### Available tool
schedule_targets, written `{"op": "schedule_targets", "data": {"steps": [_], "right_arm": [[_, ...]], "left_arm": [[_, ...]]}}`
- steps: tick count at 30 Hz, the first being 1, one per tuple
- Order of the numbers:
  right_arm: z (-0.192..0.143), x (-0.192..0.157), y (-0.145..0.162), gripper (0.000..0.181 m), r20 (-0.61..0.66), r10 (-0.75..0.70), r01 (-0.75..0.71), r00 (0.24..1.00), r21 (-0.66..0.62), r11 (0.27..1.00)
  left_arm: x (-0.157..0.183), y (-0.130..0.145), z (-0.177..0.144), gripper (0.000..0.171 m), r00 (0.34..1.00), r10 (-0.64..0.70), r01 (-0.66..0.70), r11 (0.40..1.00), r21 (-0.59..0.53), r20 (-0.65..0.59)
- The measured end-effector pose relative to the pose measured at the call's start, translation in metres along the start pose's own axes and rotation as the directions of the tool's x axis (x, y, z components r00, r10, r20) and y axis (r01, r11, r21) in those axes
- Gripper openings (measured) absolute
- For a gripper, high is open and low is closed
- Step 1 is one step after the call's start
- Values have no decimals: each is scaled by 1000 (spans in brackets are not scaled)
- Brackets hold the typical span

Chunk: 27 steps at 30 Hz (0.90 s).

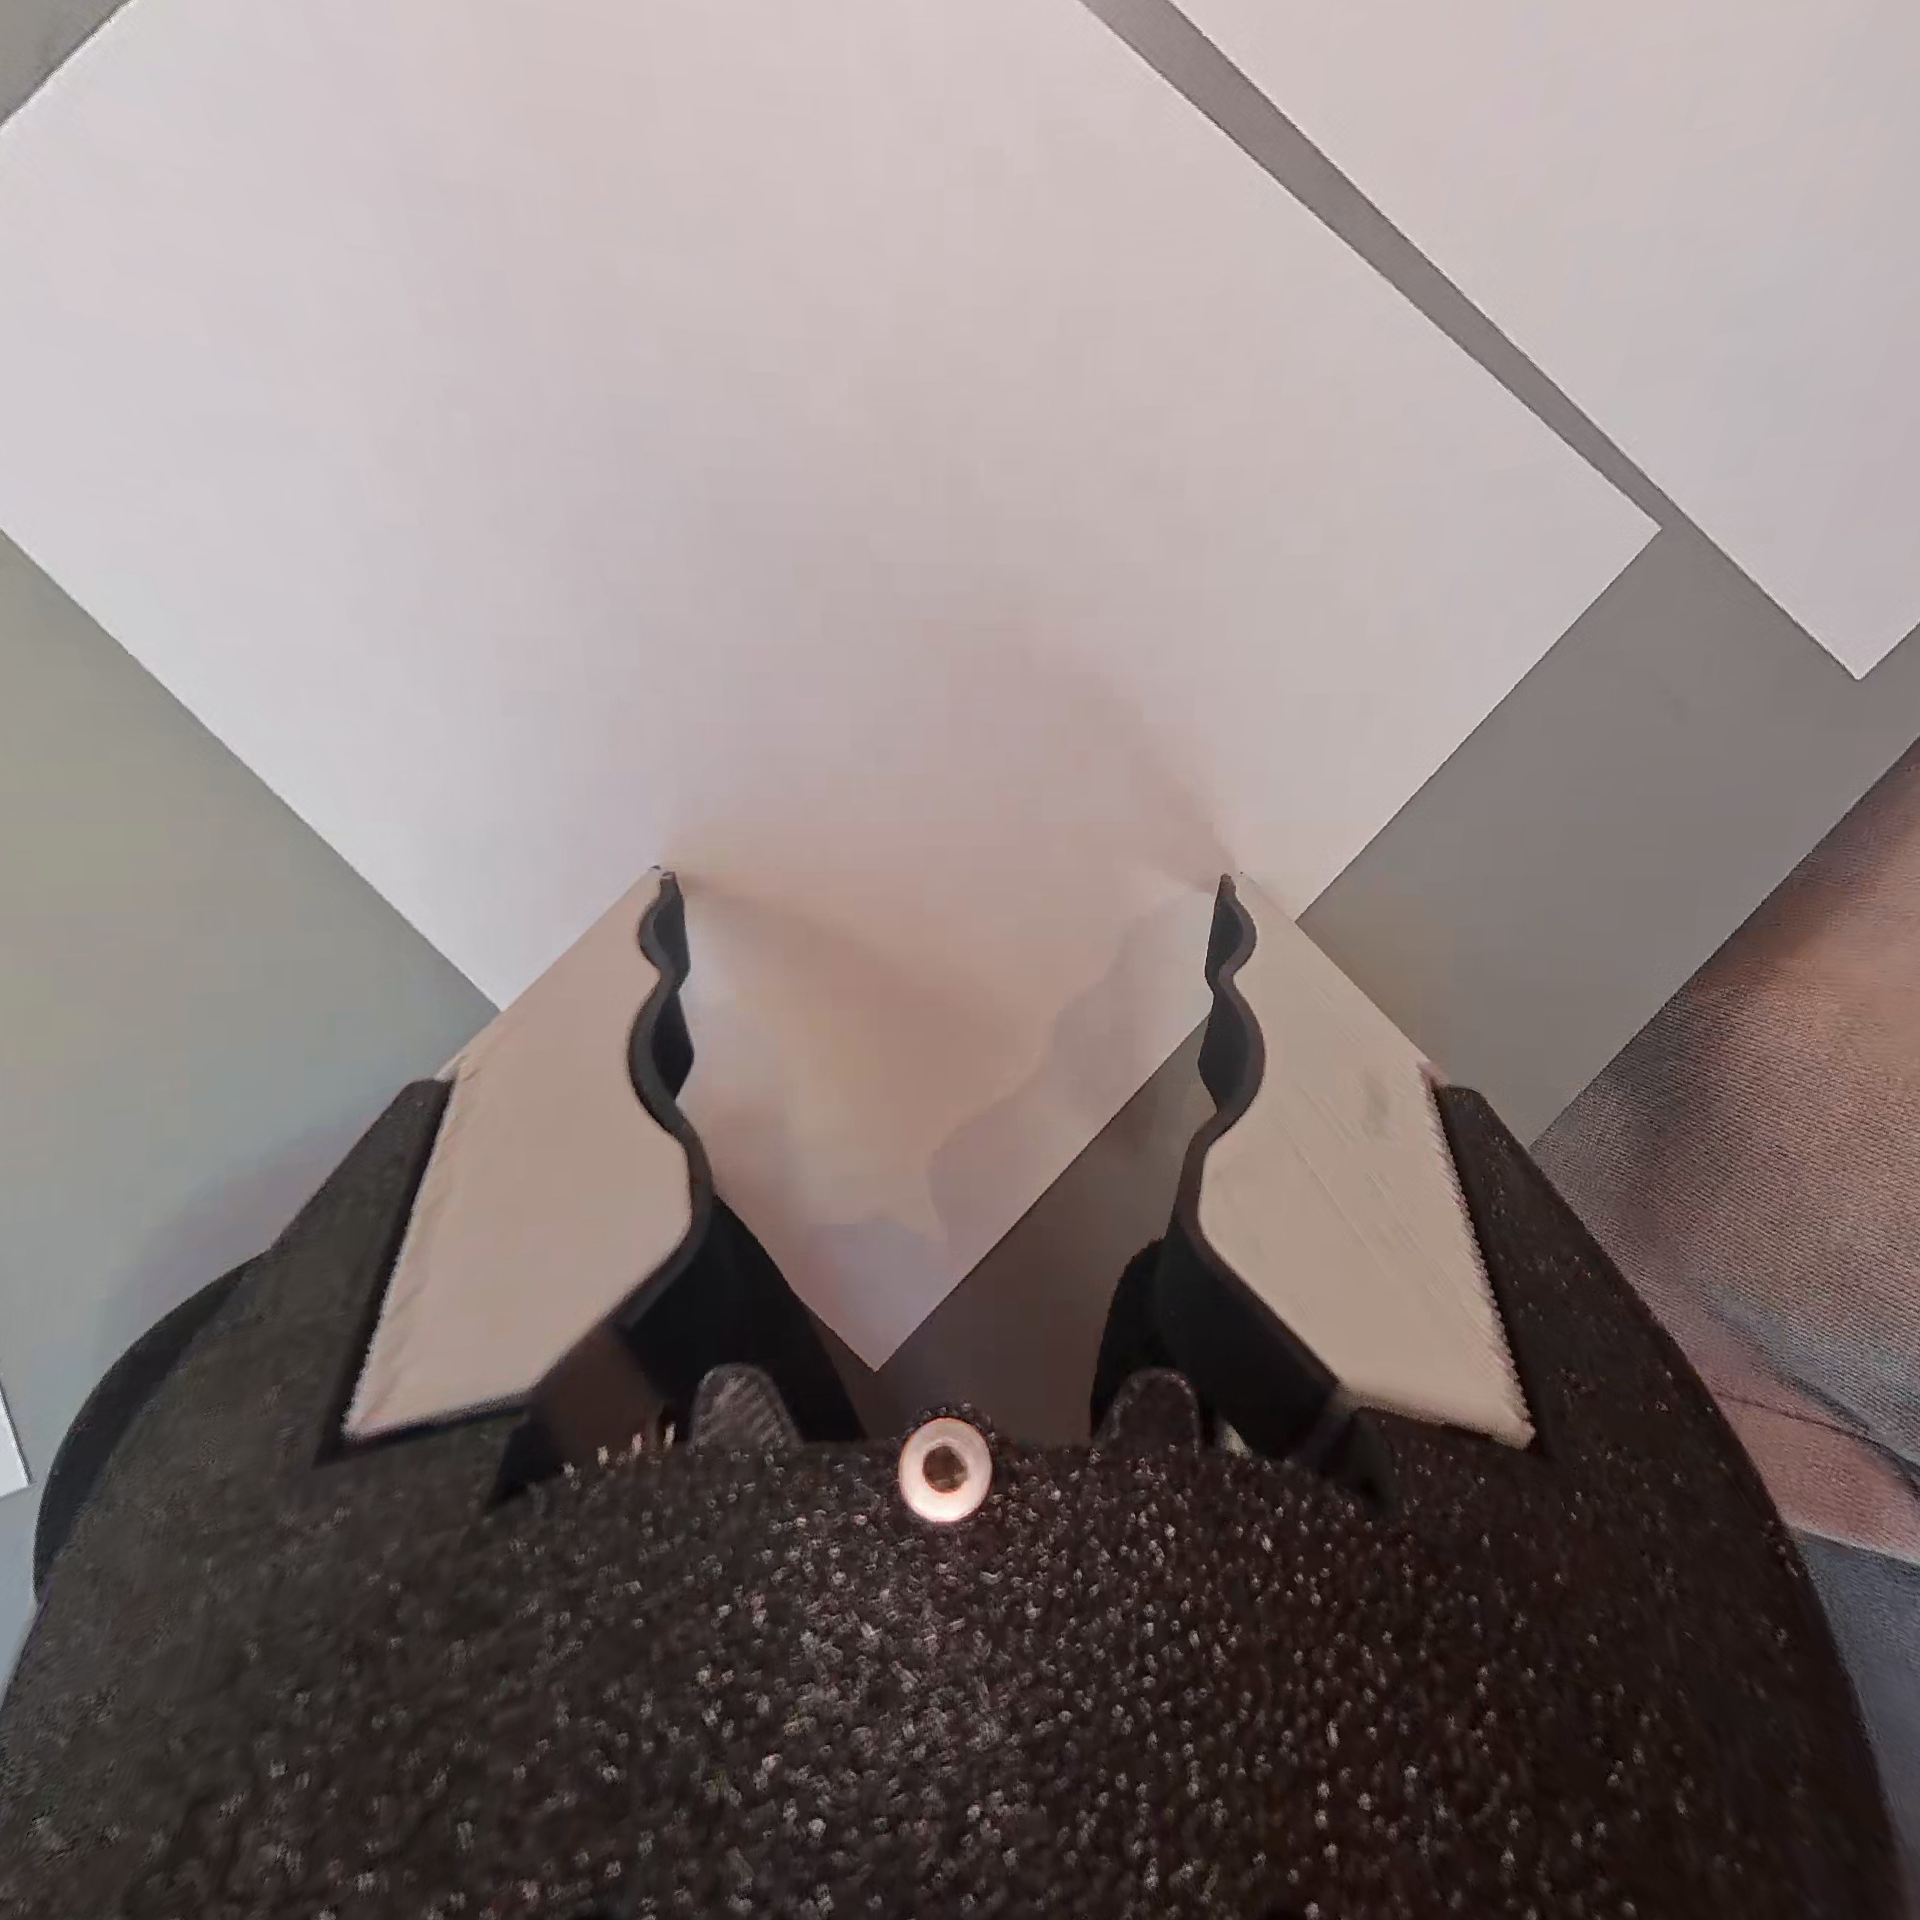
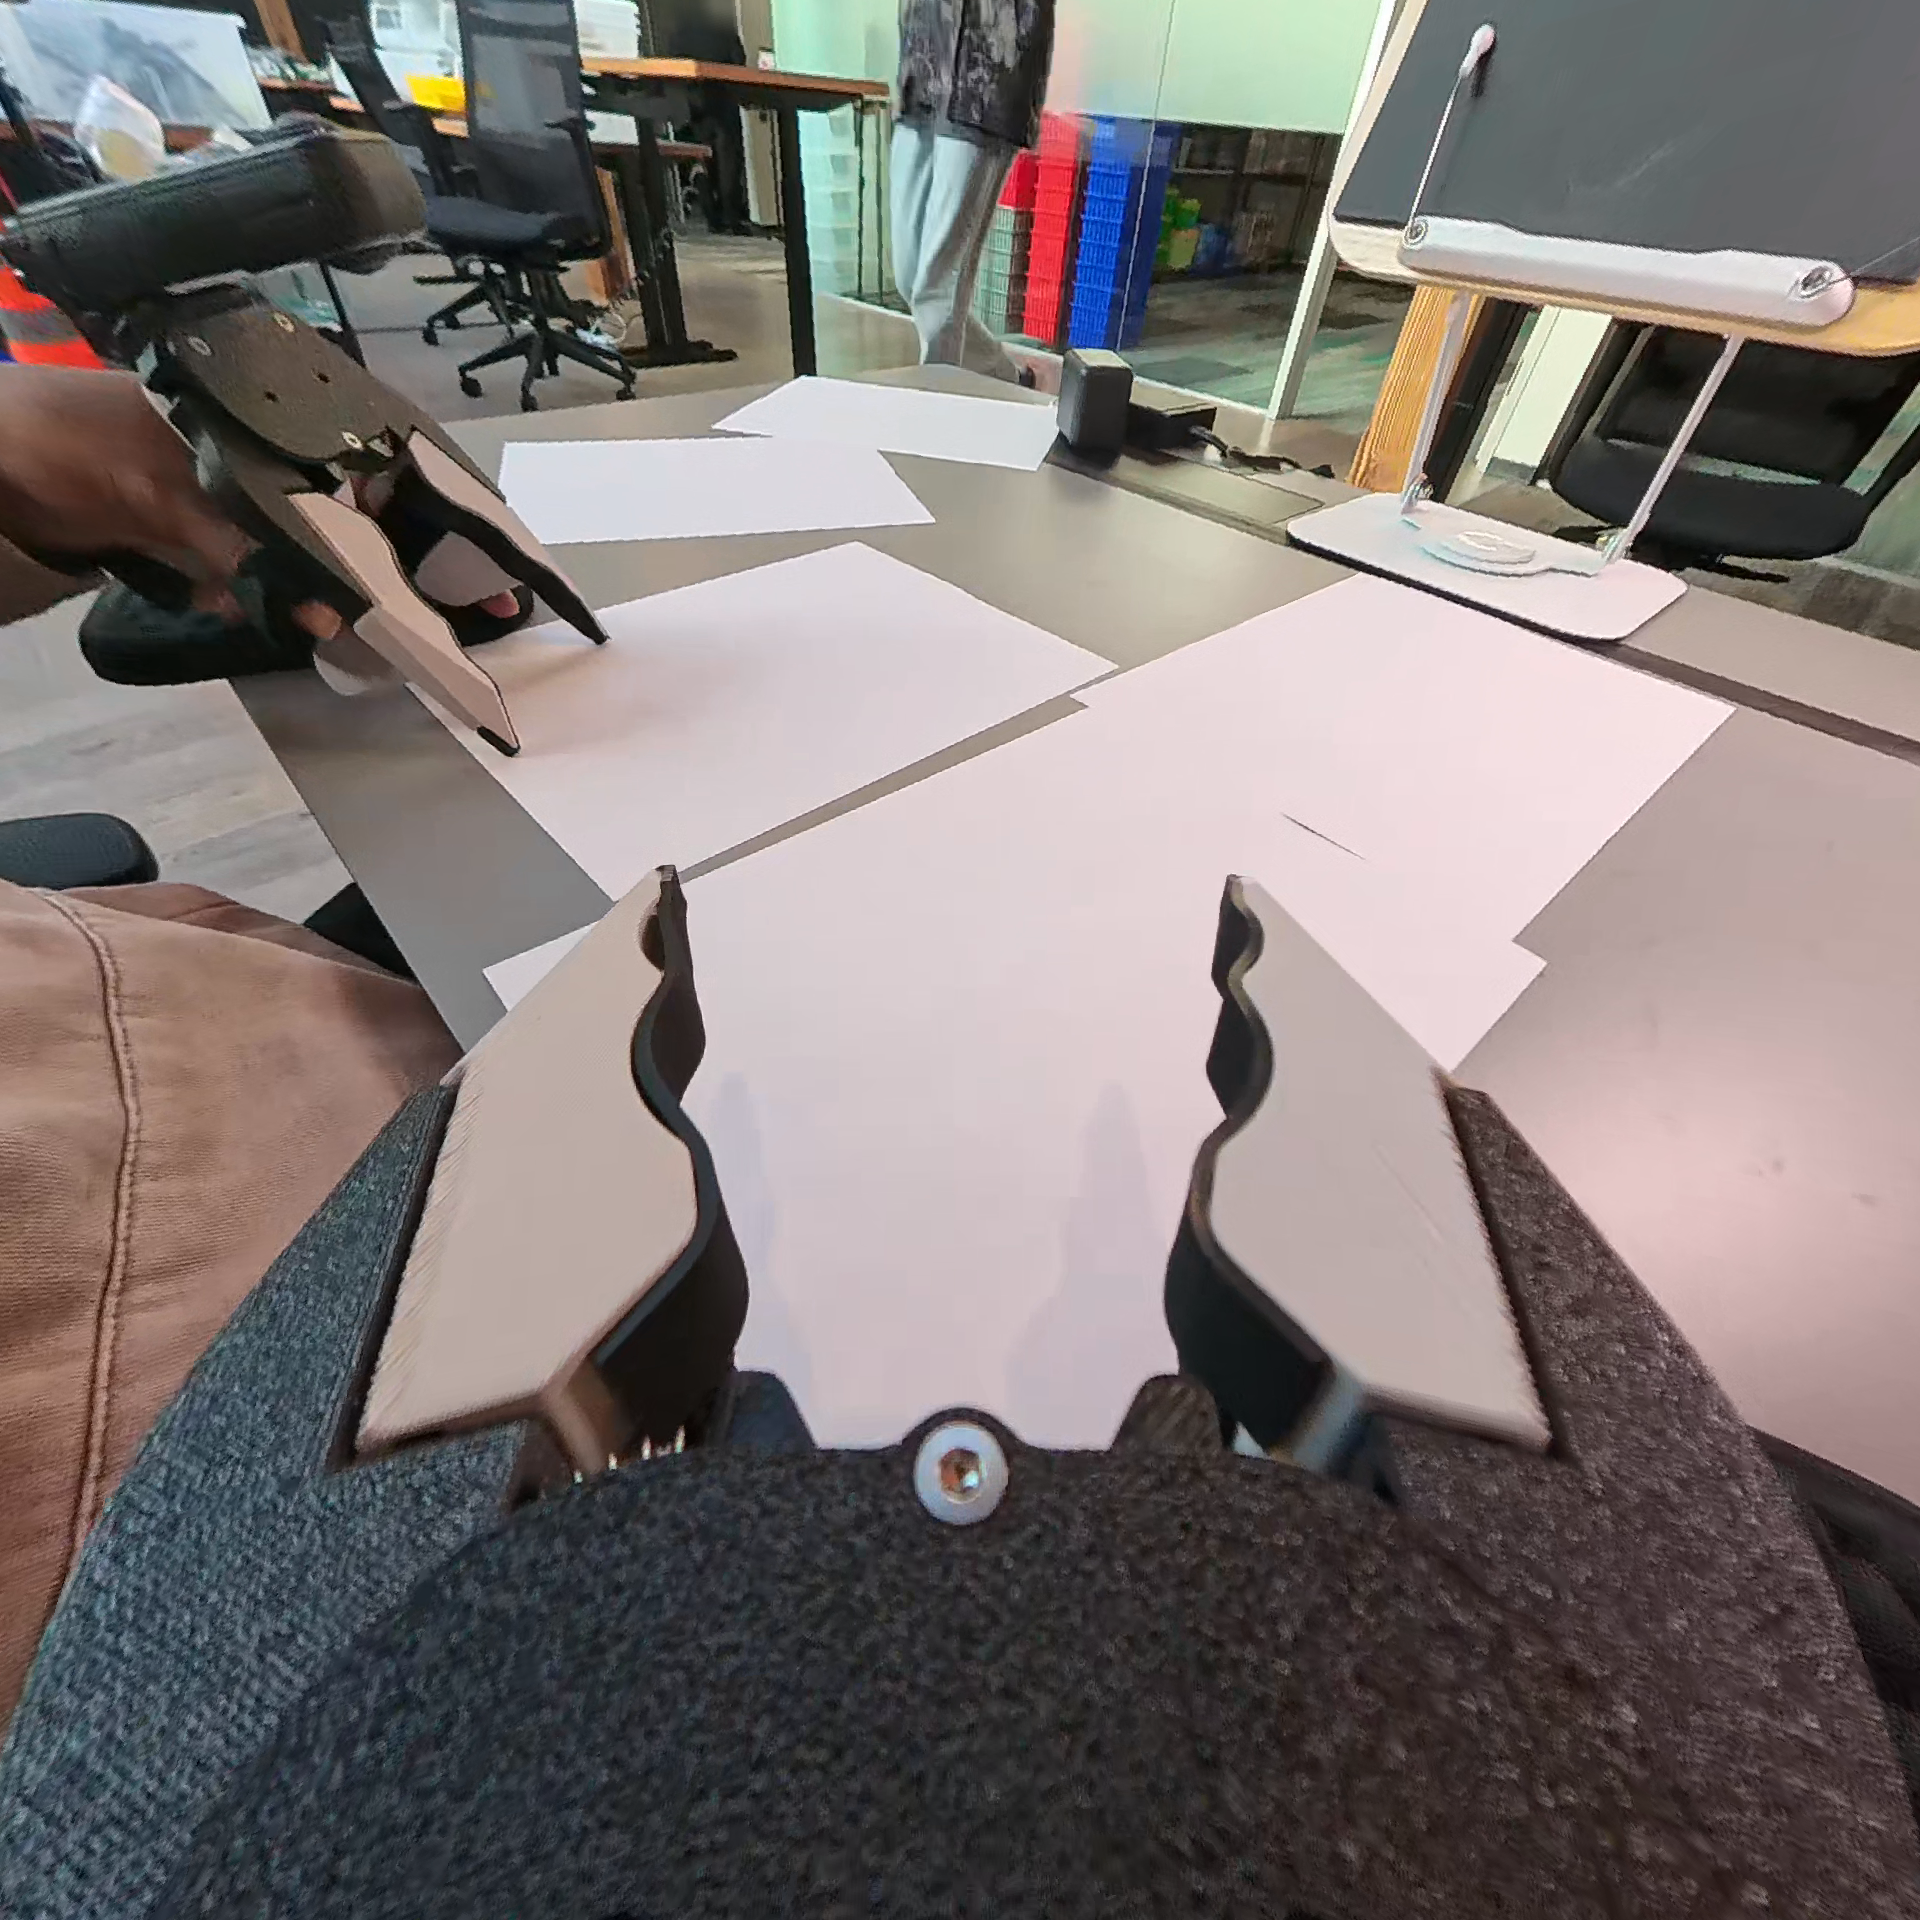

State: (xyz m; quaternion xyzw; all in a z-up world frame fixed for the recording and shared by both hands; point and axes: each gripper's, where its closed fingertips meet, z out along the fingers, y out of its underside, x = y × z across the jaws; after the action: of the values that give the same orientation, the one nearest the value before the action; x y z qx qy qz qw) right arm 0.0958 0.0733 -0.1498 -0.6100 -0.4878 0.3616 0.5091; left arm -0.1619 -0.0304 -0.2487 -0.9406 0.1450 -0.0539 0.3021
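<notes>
The left gripper (image 1: 951,883) hangs over a blank white sheet of paper (image 1: 790,416) that lies flat on the grey bench (image 1: 208,831). Its fingers (image 1: 540,1174) stand wide apart with nothing between them. In the left wrist view the sheet sits turned like a diamond, its near corner pointing back into the gap between the fingers and its long axis running away to the far left. A second white sheet (image 1: 1662,260) lies just beside it to the right, a narrow strip of bench between them.

In the right wrist view the left gripper (image 2: 556,691) shows at the far left, tilted down, with its fingertips at or just above the near left corner of that sheet (image 2: 790,707); whether they touch cannot be told. A hand (image 2: 125,499) grips its handle.

The right gripper (image 2: 951,883) hovers over a nearer white sheet (image 2: 935,1039), its fingers (image 2: 1340,1195) spread apart and empty. This sheet's long axis runs from near left to far right, and another sheet (image 2: 1455,727) overlaps it on the far right. Two more sheets (image 2: 707,488) lie farther off on the bench (image 2: 1714,1091). A tilted book stand (image 2: 1558,260) stands at the far right, with a small black box (image 2: 1091,410) near the far edge. A brown sleeve (image 2: 156,1143) fills the near left.
</notes>
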Motion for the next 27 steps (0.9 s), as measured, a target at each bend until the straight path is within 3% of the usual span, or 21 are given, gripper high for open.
{"op": "schedule_targets", "data": {"steps": [5,10,13,17,19,23,24,25,27], "right_arm": [[5,-15,-2,92,66,16,-16,998,1,1000],[21,-45,-5,83,153,-70,77,986,-41,996],[35,-70,-5,78,235,-123,143,964,-71,987],[55,-99,0,78,331,-211,263,920,-121,957],[61,-109,-3,78,361,-233,292,903,-116,949],[64,-118,-7,77,399,-237,304,886,-111,946],[64,-118,-7,77,401,-236,302,885,-111,947],[63,-118,-7,77,401,-231,298,886,-112,948],[60,-118,-6,76,403,-217,282,889,-111,953]], "left_arm": [[3,2,-2,96,1000,19,-19,1000,5,-16],[12,4,-6,73,999,38,-37,999,25,-31],[13,6,-9,47,998,45,-44,999,29,-38],[20,11,-16,31,994,81,-80,997,20,-67],[32,8,-25,37,985,133,-126,990,68,-113],[58,24,-28,78,944,295,-288,955,72,-145],[64,30,-26,82,934,322,-316,947,62,-153],[72,30,-30,73,930,329,-319,944,83,-165],[76,47,-29,78,912,386,-387,922,19,-140]]}}
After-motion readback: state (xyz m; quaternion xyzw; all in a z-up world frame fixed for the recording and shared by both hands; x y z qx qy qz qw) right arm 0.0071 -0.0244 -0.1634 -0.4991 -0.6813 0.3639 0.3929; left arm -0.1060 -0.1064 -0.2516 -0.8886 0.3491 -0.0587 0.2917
